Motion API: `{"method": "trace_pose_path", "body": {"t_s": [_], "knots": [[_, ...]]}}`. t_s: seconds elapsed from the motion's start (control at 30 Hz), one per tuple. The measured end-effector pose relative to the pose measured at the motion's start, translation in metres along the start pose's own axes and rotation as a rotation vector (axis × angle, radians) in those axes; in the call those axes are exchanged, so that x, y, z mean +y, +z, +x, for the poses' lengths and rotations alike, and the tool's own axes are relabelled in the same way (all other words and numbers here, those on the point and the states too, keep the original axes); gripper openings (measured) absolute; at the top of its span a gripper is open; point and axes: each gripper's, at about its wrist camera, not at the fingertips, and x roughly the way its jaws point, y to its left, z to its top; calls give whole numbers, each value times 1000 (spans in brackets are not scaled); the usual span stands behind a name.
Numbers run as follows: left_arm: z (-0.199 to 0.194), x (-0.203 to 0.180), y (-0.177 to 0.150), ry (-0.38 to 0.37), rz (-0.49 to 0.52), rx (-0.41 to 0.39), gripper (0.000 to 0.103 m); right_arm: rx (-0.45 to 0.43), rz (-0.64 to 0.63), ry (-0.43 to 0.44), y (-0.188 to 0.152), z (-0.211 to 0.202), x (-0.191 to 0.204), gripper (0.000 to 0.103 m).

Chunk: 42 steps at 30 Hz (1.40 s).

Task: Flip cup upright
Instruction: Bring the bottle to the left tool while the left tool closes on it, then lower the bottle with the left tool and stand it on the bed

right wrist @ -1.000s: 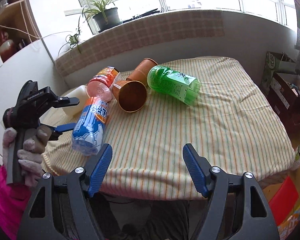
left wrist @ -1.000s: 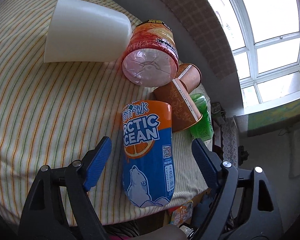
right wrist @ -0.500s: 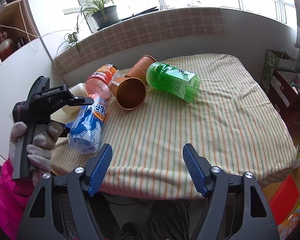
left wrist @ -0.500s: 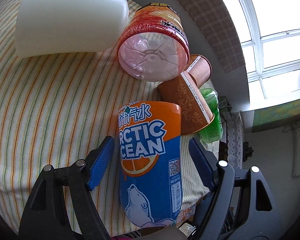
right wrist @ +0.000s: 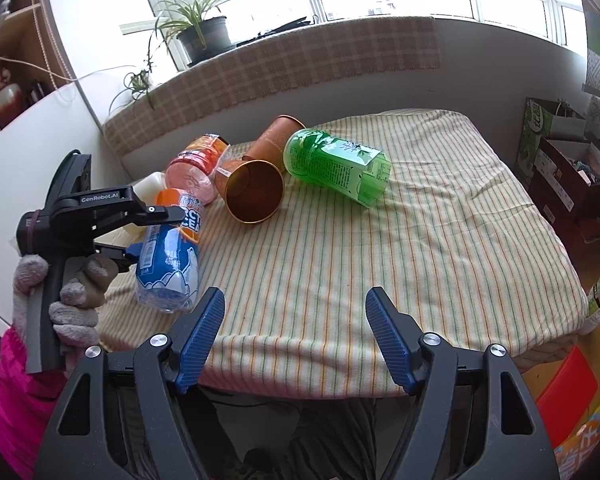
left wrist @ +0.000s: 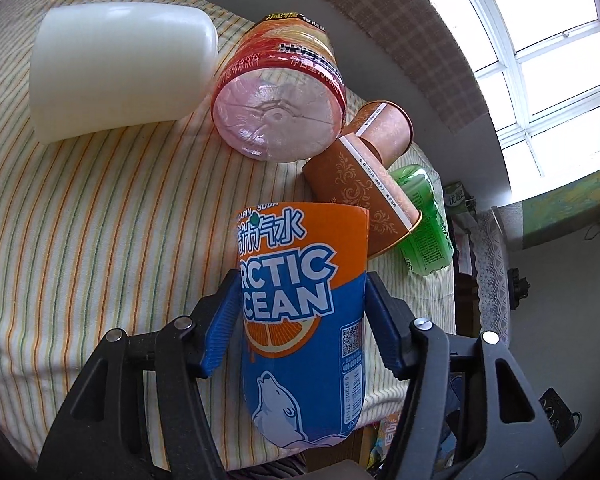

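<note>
A blue and orange Arctic Ocean cup [left wrist: 300, 320] lies on its side near the table's front left edge; it also shows in the right wrist view [right wrist: 172, 256]. My left gripper [left wrist: 304, 308] is shut on its middle, one blue pad on each side. Behind it lie a brown paper cup [left wrist: 364, 196], a second brown cup [left wrist: 388, 128], a pink and red cup [left wrist: 280, 112], a white cup [left wrist: 116, 76] and a green cup [right wrist: 336, 164], all on their sides. My right gripper [right wrist: 296, 332] is open and empty at the table's front edge.
The striped tablecloth [right wrist: 380, 260] covers the table, with bare cloth on the right half. A wall and window sill with a potted plant [right wrist: 200, 32] stand behind. Boxes and bags [right wrist: 560, 152] sit on the floor at the right.
My left gripper has moved forward around the Arctic Ocean cup and its jaws have shut on it. The right gripper has not moved.
</note>
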Motion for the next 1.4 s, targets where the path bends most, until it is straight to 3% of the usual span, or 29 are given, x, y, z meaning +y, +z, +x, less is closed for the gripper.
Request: {"method": "trace_pose_path", "body": {"t_s": [0.5, 0.9, 1.4], "knots": [[-37, -41, -25, 139, 245, -175, 61, -2, 1, 10, 0, 3, 5, 73], [-40, -64, -34, 282, 377, -295, 61, -4, 3, 11, 0, 3, 4, 73], [-31, -78, -48, 340, 469, -295, 62, -4, 8, 10, 0, 2, 3, 73]]}}
